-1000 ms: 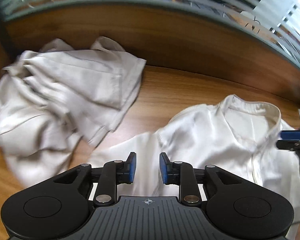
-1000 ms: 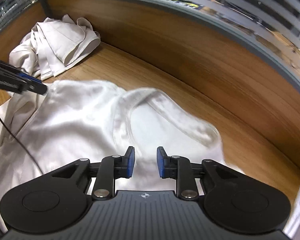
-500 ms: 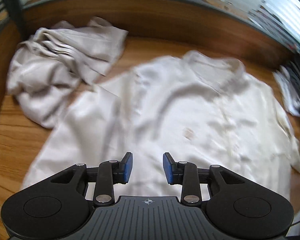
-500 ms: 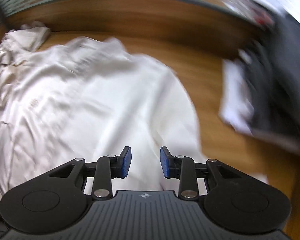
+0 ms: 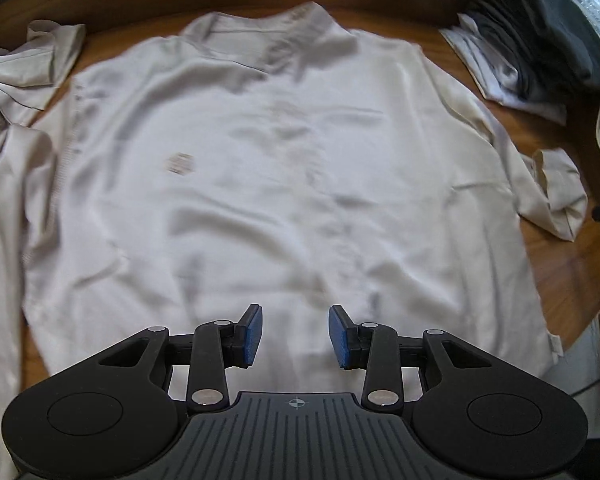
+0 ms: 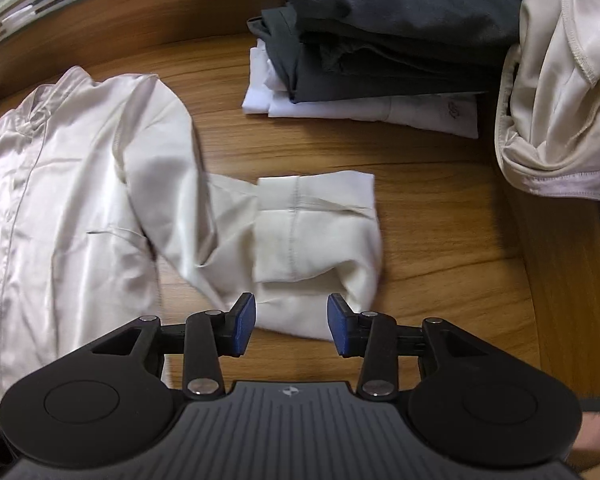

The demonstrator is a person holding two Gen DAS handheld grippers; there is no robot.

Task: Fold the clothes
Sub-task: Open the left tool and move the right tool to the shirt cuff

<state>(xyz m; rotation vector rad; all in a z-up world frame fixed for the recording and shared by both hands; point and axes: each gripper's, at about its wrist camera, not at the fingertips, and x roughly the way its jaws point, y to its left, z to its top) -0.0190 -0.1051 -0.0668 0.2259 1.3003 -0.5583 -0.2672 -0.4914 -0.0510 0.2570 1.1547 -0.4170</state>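
A cream satin-like shirt (image 5: 260,168) is lying spread face up across the middle of the wooden worktop (image 6: 440,208), its collar (image 5: 288,28) pointing toward the far edge and its hem toward the near edge. One sleeve (image 6: 300,232) is lying bunched and doubled over itself off the shirt's side, with its cuff folded back, just beside the body panel.

The left gripper (image 5: 295,336) is hovering over the hem region of the shirt, its fingers (image 5: 252,334) opening, part-way apart with nothing between them. The right gripper (image 6: 291,326) is hanging above the crumpled sleeve, its fingers (image 6: 242,326) also opening, standing moderately wide, with no cloth pinched.

The fabric is looking thin, light and glossy, so it is likely slipping easily and draping limp rather than holding a crease; a loose pinch could let it slide out. Seams and doubled edges are probably offering the firmest hold: the cuff edge on the sleeve for the right gripper, and the hem corner or side seam for the left. Lifting high is risking the panel sliding across the smooth wood.

Toward the far right corner a stack of folded dark and white clothes (image 6: 380,48) is sitting, with another cream garment (image 6: 560,100) heaped beside it, and more crumpled cloth (image 5: 28,68) is lying at the far left.
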